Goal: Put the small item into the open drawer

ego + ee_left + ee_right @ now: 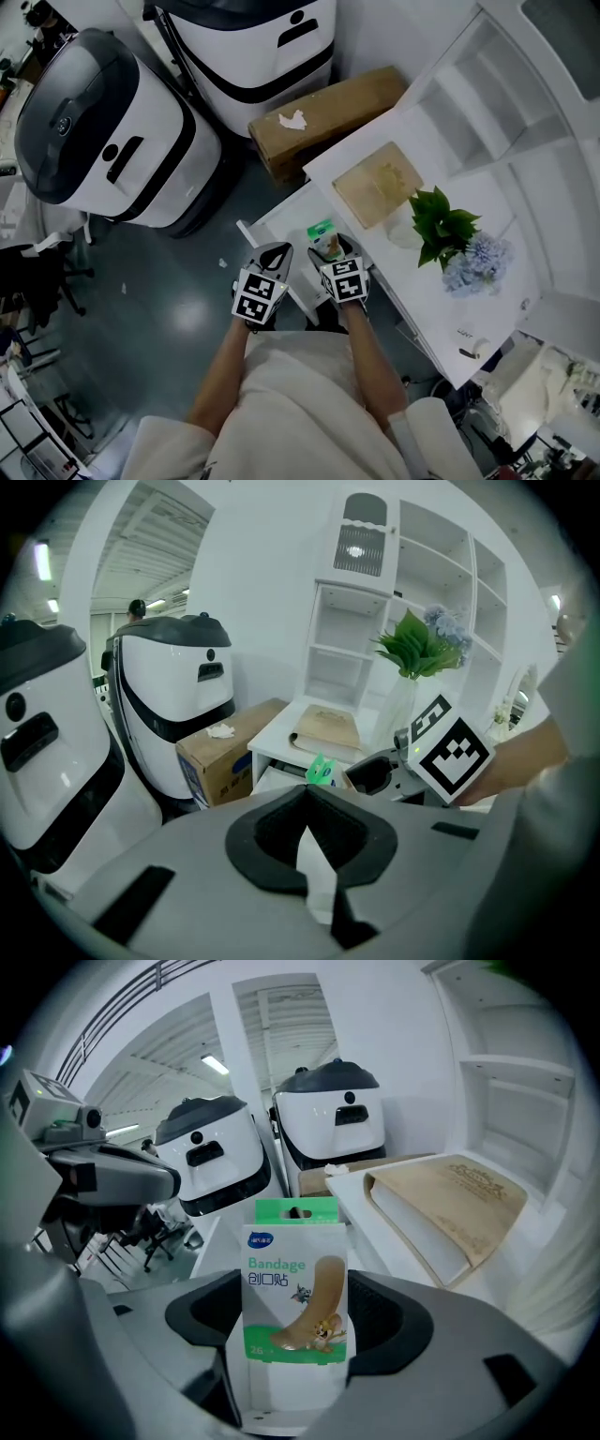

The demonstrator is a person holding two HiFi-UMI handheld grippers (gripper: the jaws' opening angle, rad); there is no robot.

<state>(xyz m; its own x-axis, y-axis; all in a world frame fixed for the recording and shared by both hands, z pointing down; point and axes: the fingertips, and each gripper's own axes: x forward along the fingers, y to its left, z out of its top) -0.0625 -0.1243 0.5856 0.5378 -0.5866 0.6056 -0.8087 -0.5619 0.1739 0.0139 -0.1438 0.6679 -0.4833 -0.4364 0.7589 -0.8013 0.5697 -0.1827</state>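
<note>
The right gripper holds a small bandage box. Its fingers are closed on the two sides of the box, and the box stands up straight between them, with its green top pointing away from the person. The box is up in the air and is not lying in the drawer. In the head view it shows over the near right part of the open drawer, close to the edge of the white worktop. The drawer sticks out from the left side of the worktop. The left gripper is just beside the right one, on its left. Its fingers are pressed together at the tips and have nothing between them. On the worktop lies a flat brown book. To the right of it stand a green plant and some pale blue flowers. A cardboard box sits on the floor at the far side of the drawer, with a scrap of white paper on top. Two big white and black machines stand on the floor to the left.
</note>
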